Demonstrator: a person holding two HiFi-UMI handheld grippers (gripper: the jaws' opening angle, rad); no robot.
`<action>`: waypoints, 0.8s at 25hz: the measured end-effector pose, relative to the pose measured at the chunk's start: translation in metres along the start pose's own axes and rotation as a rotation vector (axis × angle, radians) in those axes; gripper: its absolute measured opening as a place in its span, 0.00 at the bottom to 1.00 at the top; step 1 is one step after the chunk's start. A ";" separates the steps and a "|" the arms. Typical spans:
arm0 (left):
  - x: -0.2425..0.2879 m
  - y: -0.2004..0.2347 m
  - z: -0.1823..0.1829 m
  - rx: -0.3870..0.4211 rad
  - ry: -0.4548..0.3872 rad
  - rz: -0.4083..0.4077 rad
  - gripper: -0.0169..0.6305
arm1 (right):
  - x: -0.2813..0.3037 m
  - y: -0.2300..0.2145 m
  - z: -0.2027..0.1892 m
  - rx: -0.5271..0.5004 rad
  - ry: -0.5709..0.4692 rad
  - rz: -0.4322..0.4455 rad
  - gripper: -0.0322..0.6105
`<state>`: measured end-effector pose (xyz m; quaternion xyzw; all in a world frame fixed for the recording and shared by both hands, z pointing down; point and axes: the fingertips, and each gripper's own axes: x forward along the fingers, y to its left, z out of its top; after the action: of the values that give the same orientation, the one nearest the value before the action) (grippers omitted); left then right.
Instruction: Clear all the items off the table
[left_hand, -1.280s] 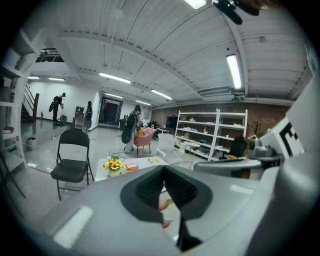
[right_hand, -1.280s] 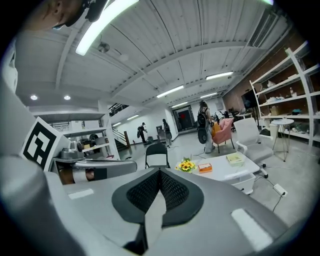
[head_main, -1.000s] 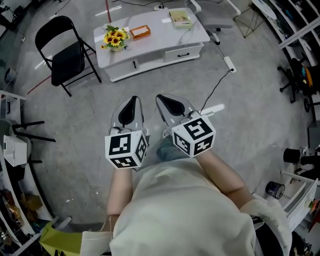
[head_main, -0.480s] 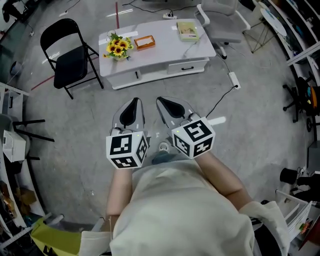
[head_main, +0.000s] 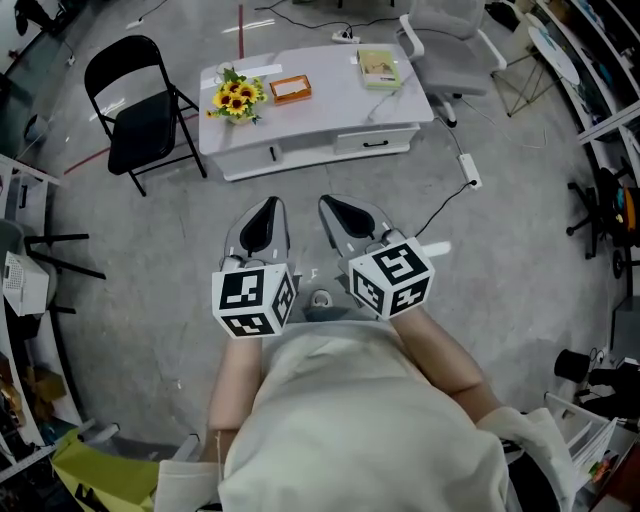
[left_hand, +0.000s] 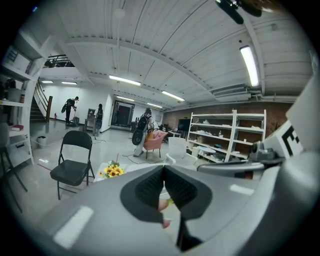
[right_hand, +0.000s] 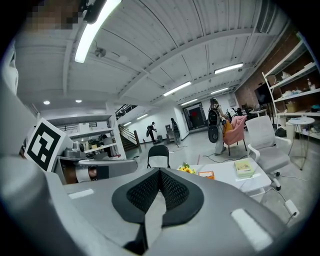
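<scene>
A low white table (head_main: 330, 110) stands ahead on the grey floor. On it are a bunch of sunflowers (head_main: 235, 97) at the left, an orange box (head_main: 288, 88) in the middle and a green book (head_main: 378, 66) at the right. The right gripper view shows the sunflowers (right_hand: 185, 169), the box (right_hand: 206, 175) and the book (right_hand: 244, 167) too. My left gripper (head_main: 264, 214) and right gripper (head_main: 335, 207) are held side by side near my body, well short of the table. Both are shut with nothing between the pads.
A black folding chair (head_main: 135, 110) stands left of the table. A white office chair (head_main: 447, 40) is at the table's right end. A power strip and cable (head_main: 468, 170) lie on the floor to the right. Shelves and clutter line both sides of the room.
The table and chair have shifted lower and closer in the head view as I move toward them. Both grippers keep the same pose and stay shut.
</scene>
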<state>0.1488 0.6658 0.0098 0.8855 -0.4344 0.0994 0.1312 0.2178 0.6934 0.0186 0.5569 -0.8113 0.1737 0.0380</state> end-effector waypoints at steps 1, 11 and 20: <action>0.001 0.000 0.000 -0.004 0.001 0.002 0.04 | 0.000 -0.001 0.000 -0.001 0.003 -0.001 0.05; 0.025 0.006 0.004 -0.011 0.007 -0.038 0.04 | 0.012 -0.010 0.003 -0.017 0.015 -0.032 0.05; 0.059 0.035 0.022 0.000 0.007 -0.056 0.04 | 0.058 -0.019 0.022 -0.018 0.022 -0.030 0.05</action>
<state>0.1580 0.5940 0.0111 0.8970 -0.4091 0.0987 0.1354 0.2159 0.6287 0.0175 0.5667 -0.8039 0.1722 0.0545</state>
